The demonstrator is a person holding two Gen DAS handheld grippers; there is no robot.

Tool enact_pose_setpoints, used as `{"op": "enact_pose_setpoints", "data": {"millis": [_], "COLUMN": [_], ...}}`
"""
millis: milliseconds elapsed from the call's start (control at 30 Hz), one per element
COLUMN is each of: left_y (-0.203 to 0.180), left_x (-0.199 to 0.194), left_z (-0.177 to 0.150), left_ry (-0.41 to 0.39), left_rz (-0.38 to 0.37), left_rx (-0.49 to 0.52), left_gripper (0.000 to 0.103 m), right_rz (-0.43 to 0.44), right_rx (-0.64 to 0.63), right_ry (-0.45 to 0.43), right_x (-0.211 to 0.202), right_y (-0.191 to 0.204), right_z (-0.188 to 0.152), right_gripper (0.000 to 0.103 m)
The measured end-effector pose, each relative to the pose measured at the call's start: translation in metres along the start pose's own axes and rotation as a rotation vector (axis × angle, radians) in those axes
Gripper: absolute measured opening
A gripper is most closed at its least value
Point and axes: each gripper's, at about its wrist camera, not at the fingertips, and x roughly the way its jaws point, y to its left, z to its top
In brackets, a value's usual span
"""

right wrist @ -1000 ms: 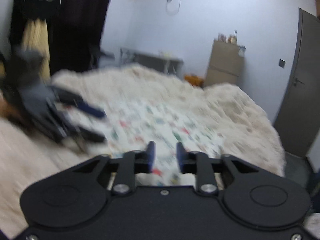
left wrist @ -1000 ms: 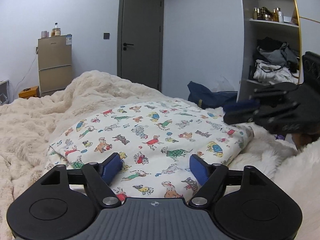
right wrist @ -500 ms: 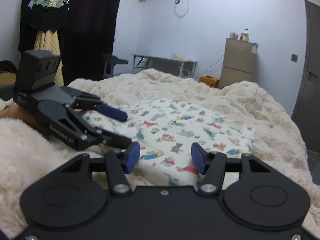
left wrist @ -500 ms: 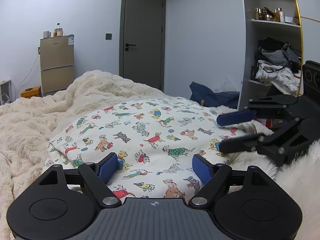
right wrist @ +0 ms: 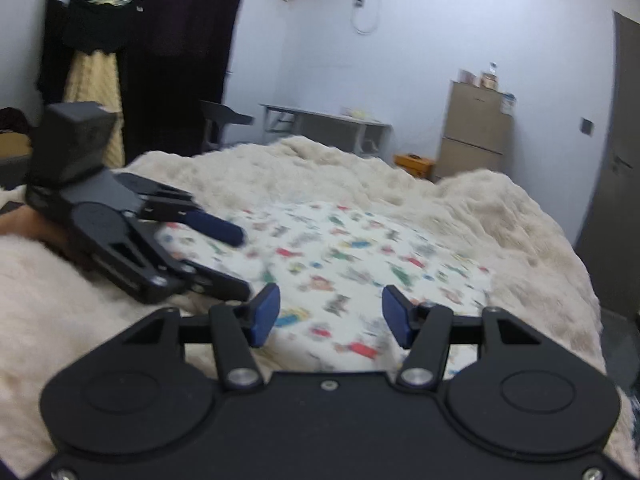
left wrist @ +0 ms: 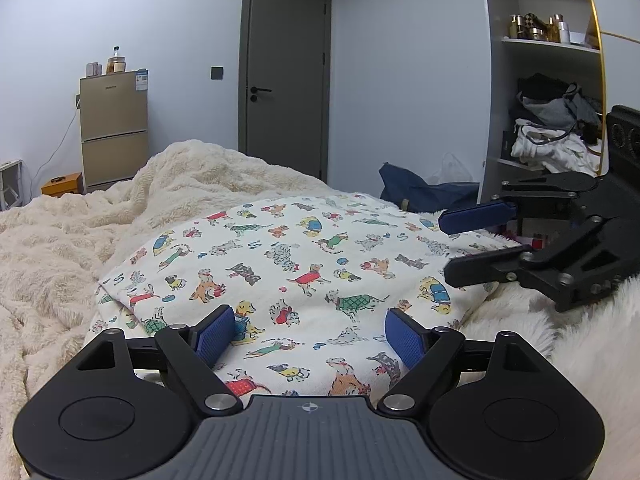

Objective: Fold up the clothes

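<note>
Spreading wider than a second ago, the right hand-held gripper (right wrist: pixel 328 316) now hangs with jaws apart and empty, just above the dog-print garment (left wrist: pixel 304 272). The left hand-held gripper (left wrist: pixel 308 334) has stayed parted, gripping nothing. Released, the garment lies folded flat on the fluffy cream blanket (left wrist: pixel 60 248) covering the bed; this fold looks finished. Grey door (left wrist: pixel 286 76), small fridge (left wrist: pixel 114 128) and cluttered shelves (left wrist: pixel 552 100) behind.

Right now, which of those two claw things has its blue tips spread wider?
The left gripper: a broad stretch of the dog-print cloth shows between its blue tips. The right gripper leaves a narrower gap.
</note>
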Motion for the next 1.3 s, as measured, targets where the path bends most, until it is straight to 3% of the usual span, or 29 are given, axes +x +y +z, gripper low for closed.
{"op": "enact_pose_setpoints", "data": {"millis": [200,300,433,600,833,1033,1133,1300], "left_y": [-0.001,-0.001,-0.001,-0.002,-0.001,-0.001,0.001,0.031], "left_x": [0.001,0.001,0.001,0.001,0.000,0.000,-0.005,-0.031], "left_z": [0.000,0.000,0.000,0.000,0.000,0.000,0.002,0.006], "left_ry": [0.002,0.001,0.001,0.003,0.003,0.004,0.014,0.085], "left_rz": [0.003,0.003,0.004,0.004,0.003,0.004,-0.003,-0.059], "left_rx": [0.007,0.005,0.005,0.008,0.007,0.009,0.052,0.064], "left_gripper": [0.079,0.079,0.079,0.079,0.079,0.079,0.086,0.088], "right_rz": [0.024,-0.039,0.009,0.050,0.018,0.030,0.059,0.100], "right_rx": [0.039,0.017,-0.016,0.021,0.031,-0.012,-0.046,0.012], "right_ry": [0.065,0.039,-0.006,0.059,0.090,0.010,0.074,0.129], "right_x": [0.011,0.005,0.002,0.012,0.008,-0.003,0.006,0.002], "right_y": [-0.011,-0.011,-0.003,-0.008,-0.021,-0.014,-0.012,-0.037], "right_z": [-0.004,-0.001,0.000,-0.003,-0.003,0.002,-0.002,0.000], "right_gripper": [0.057,0.057,0.058,0.058,0.058,0.057,0.057,0.058]}}
